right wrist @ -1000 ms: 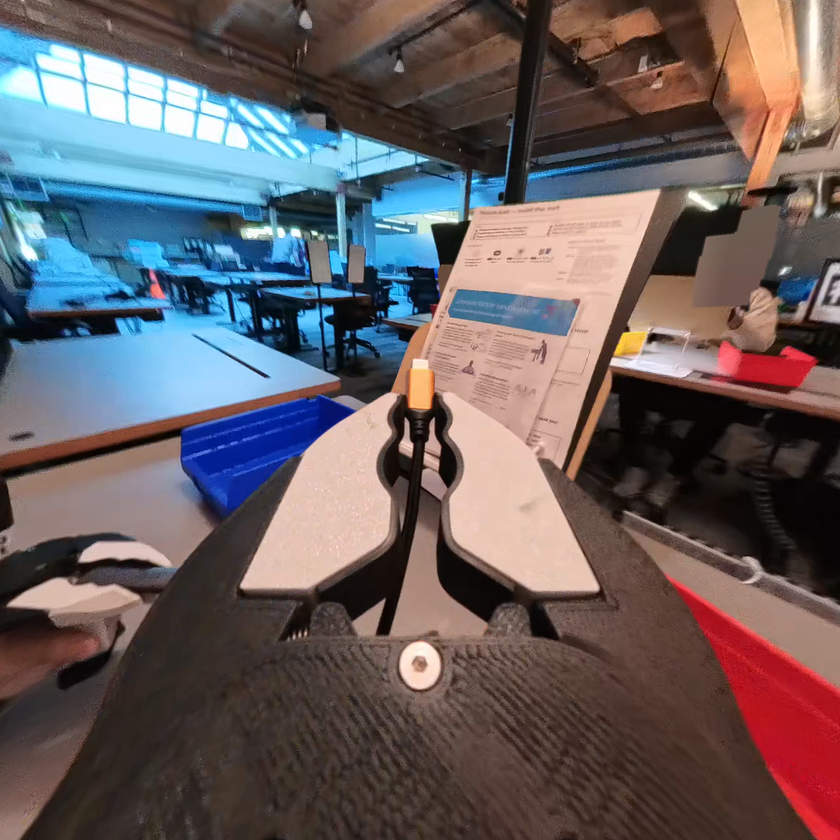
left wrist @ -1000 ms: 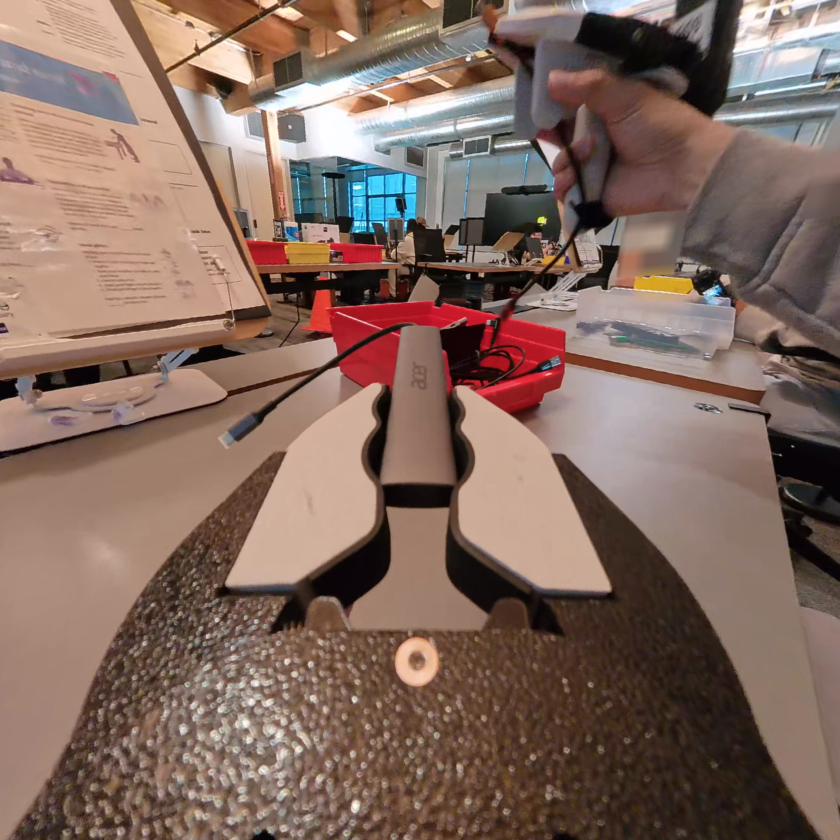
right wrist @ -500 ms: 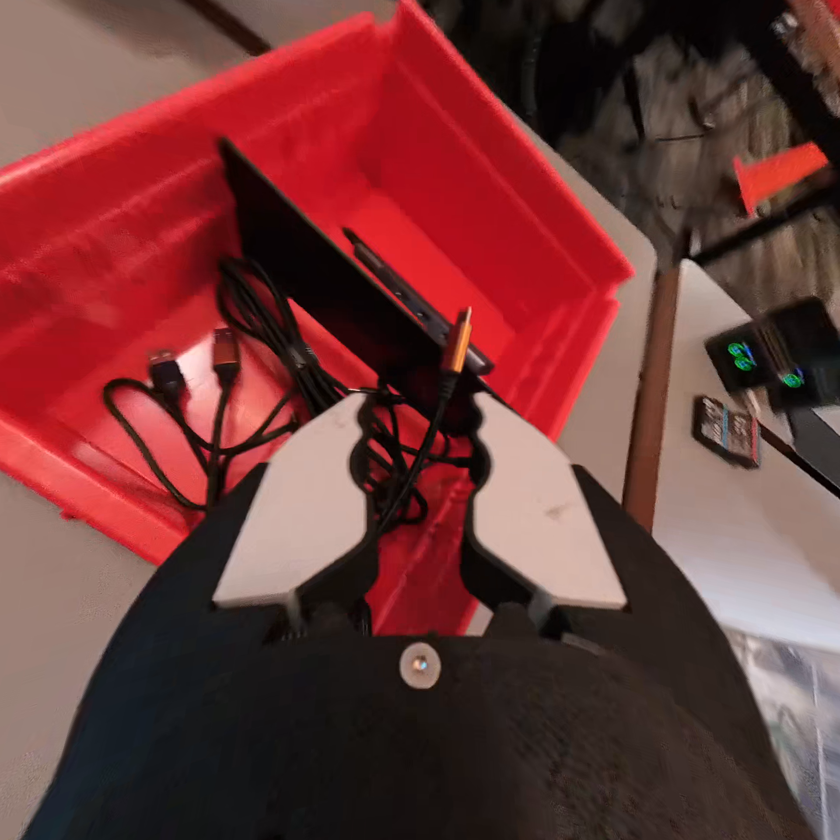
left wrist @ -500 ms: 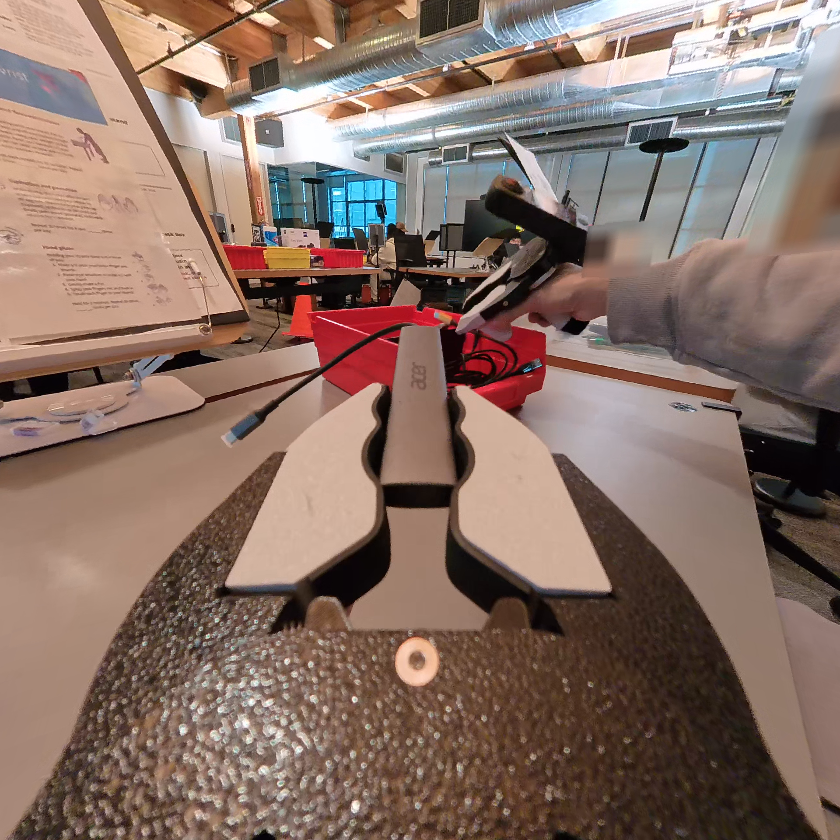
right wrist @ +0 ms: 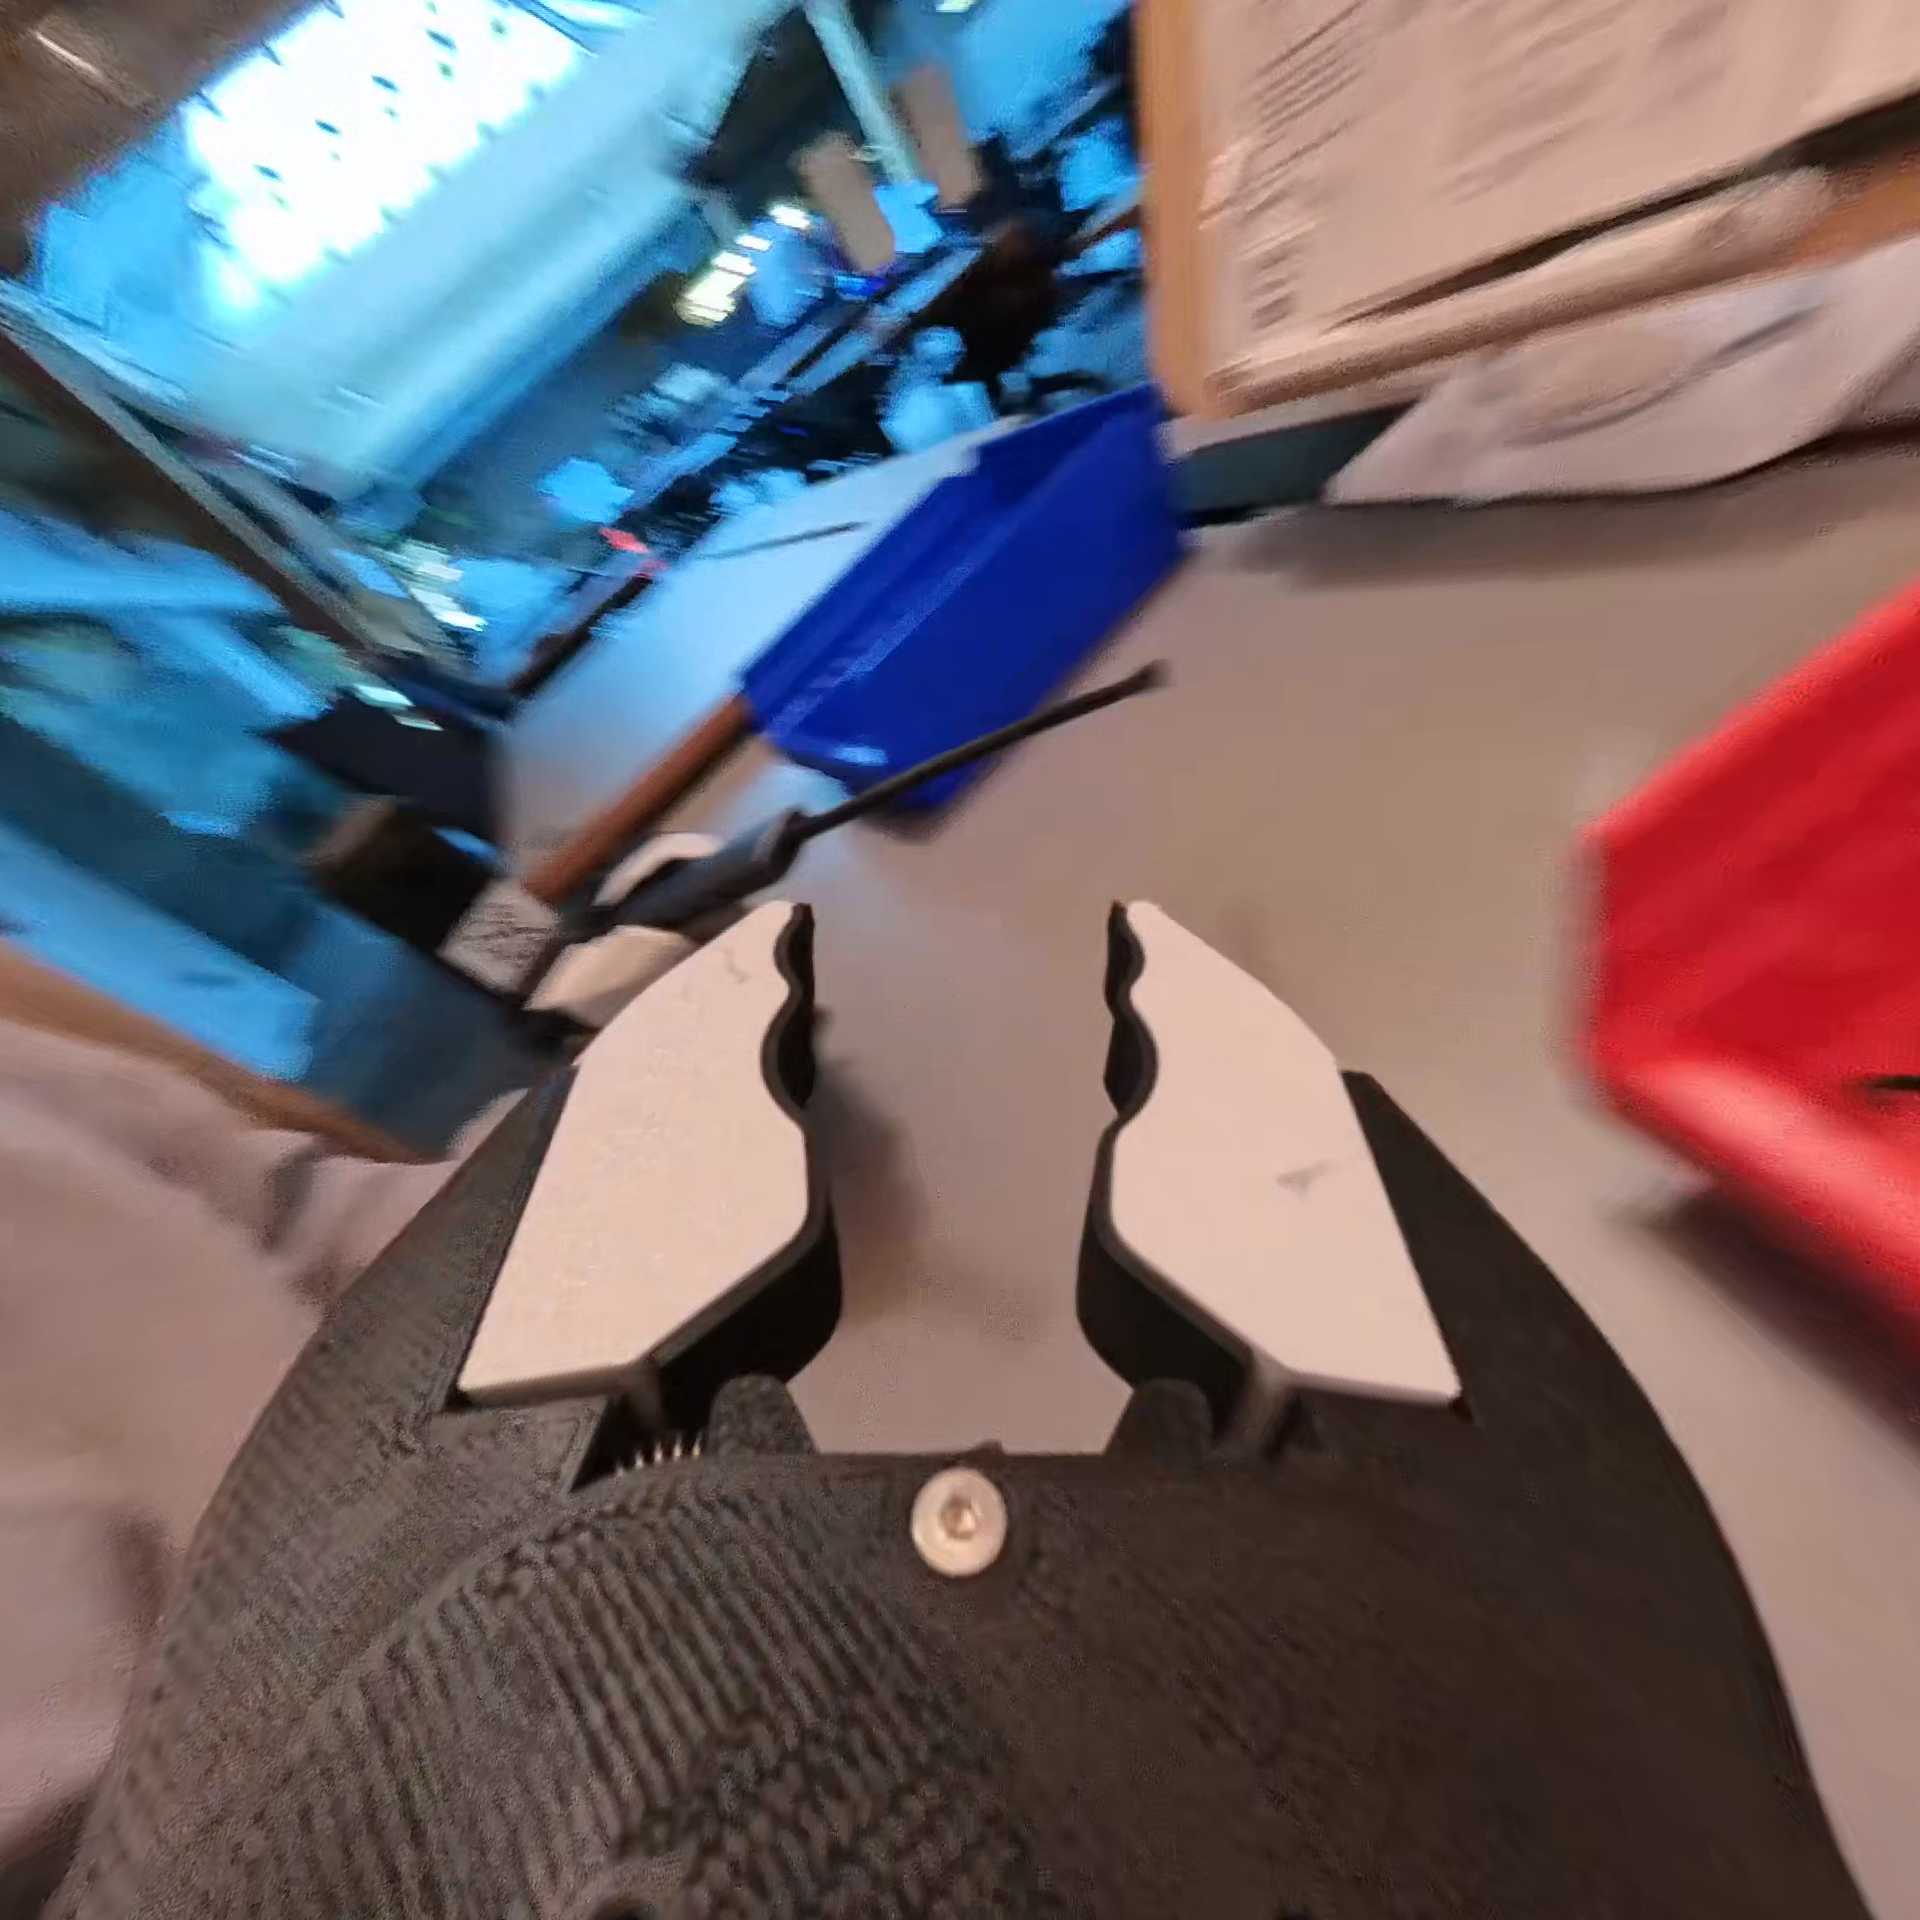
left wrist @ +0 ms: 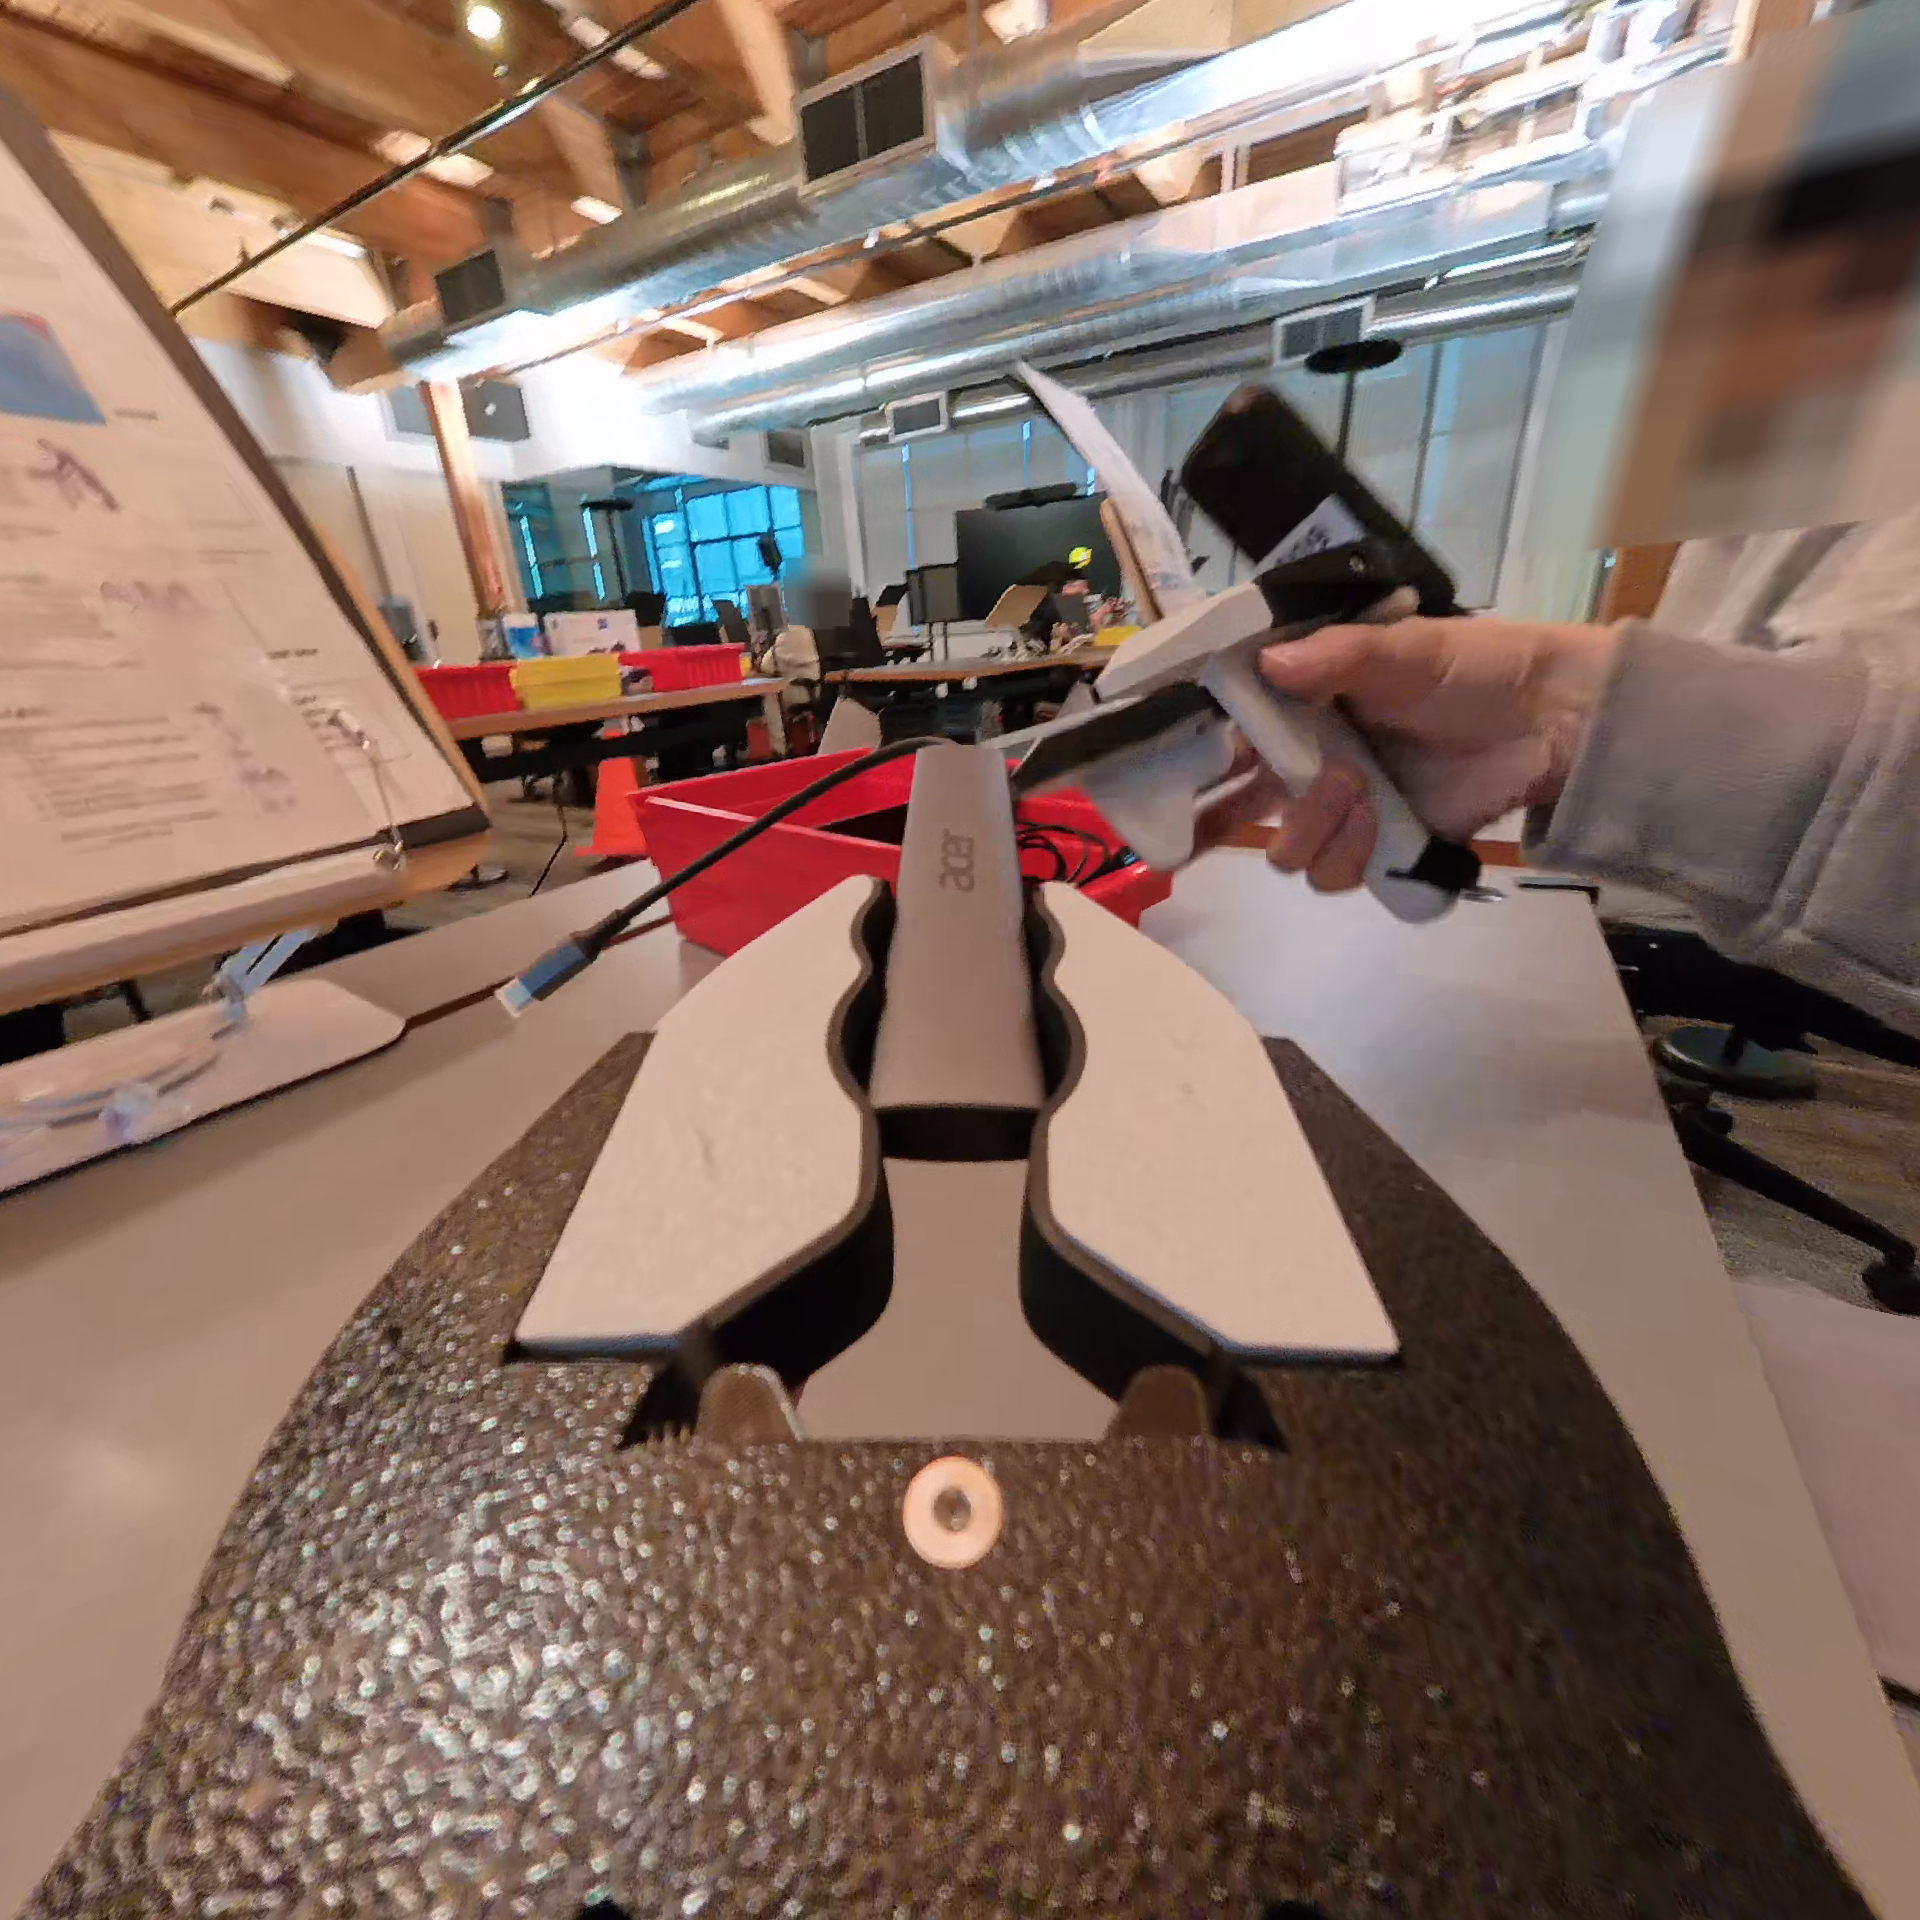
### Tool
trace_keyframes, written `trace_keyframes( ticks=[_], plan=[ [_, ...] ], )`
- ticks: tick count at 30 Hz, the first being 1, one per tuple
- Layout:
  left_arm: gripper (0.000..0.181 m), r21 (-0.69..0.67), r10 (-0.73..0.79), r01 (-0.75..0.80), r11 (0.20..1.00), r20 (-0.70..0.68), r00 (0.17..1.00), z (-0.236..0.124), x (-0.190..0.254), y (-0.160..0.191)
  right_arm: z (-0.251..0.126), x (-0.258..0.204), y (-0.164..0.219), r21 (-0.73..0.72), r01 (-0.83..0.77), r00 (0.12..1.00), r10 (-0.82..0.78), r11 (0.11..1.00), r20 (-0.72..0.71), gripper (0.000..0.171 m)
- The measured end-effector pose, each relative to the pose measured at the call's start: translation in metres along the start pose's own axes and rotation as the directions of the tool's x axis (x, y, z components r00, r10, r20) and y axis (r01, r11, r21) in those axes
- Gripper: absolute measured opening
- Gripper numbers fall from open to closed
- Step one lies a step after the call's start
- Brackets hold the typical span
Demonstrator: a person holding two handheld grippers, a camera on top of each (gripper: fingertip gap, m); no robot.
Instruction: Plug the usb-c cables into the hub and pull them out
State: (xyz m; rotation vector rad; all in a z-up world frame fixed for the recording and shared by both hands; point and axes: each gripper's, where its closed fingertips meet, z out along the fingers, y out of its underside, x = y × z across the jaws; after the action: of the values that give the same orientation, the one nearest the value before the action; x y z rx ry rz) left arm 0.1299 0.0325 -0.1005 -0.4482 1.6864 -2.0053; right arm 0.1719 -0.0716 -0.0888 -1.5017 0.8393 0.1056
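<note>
My left gripper [left wrist: 956, 914] is shut on a slim grey hub [left wrist: 961, 831] and holds it level above the table, pointing away from me. The hub's own black cable with a silver-blue plug [left wrist: 540, 982] hangs off its far end to the left. My right gripper [right wrist: 961, 920] is open and empty; its view is blurred by motion. It also shows in the left wrist view [left wrist: 1049, 743], held by a hand, with its tips just right of the hub's far end. The hub and left gripper [right wrist: 675, 883] show faintly in the right wrist view.
A red bin [left wrist: 769, 842] with black cables stands behind the hub; it also shows in the right wrist view [right wrist: 1766, 987]. A blue bin [right wrist: 966, 623] sits farther off. A slanted board with printed sheets [left wrist: 187, 665] stands on the left of the grey table [left wrist: 1403, 1091]. Tip to tip, the grippers are about 12 centimeters apart.
My right gripper carried the orange-plug cable over the red bin, let it go, and swung back toward the hub, open and empty. The left gripper kept hold of the hub.
</note>
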Motion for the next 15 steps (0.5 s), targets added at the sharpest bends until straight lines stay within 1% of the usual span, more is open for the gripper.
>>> trace_keyframes(
  ticks=[1,2,4,6,7,8,9,14,15],
  plan=[
    [0.023,0.018,0.01,-0.01,1.0,-0.015,1.0,-0.001,0.002,-0.002,0.012,-0.018,0.009,0.007,-0.064,0.994,0.063,0.998,0.09,0.057],
    [0.023,0.034,0.024,-0.023,0.999,-0.028,0.999,-0.001,0.005,-0.004,0.022,-0.032,0.016,0.008,-0.126,0.98,0.123,0.992,0.155,0.052],
    [0.023,0.053,0.051,-0.048,0.997,-0.067,0.996,-0.001,0.012,-0.005,0.037,-0.055,0.026,-0.017,-0.225,0.938,0.221,0.974,0.267,0.051],
    [0.024,0.075,0.065,-0.058,0.995,-0.095,0.993,-0.001,0.018,-0.007,0.045,-0.069,0.031,-0.054,-0.294,0.889,0.294,0.954,0.35,0.044],
    [0.024,0.084,0.071,-0.062,0.995,-0.112,0.991,-0.001,0.021,-0.008,0.047,-0.072,0.031,-0.064,-0.316,0.872,0.316,0.947,0.373,0.035],
    [0.023,0.083,0.078,-0.069,0.994,-0.112,0.991,-0.001,0.021,-0.008,0.048,-0.074,0.029,-0.069,-0.333,0.853,0.332,0.94,0.402,0.021],
    [0.024,0.074,0.088,-0.081,0.994,-0.103,0.991,0.0,0.02,-0.007,0.048,-0.075,0.027,-0.071,-0.357,0.833,0.352,0.931,0.426,0.012],
    [0.023,0.049,0.158,-0.154,0.987,-0.09,0.983,-0.002,0.018,-0.004,0.05,-0.073,0.031,-0.085,-0.329,0.841,0.332,0.941,0.428,0.012],
    [0.024,0.051,0.162,-0.158,0.986,-0.092,0.982,-0.002,0.019,-0.004,0.05,-0.074,0.03,-0.082,-0.302,0.85,0.307,0.95,0.429,0.01]
  ],
)
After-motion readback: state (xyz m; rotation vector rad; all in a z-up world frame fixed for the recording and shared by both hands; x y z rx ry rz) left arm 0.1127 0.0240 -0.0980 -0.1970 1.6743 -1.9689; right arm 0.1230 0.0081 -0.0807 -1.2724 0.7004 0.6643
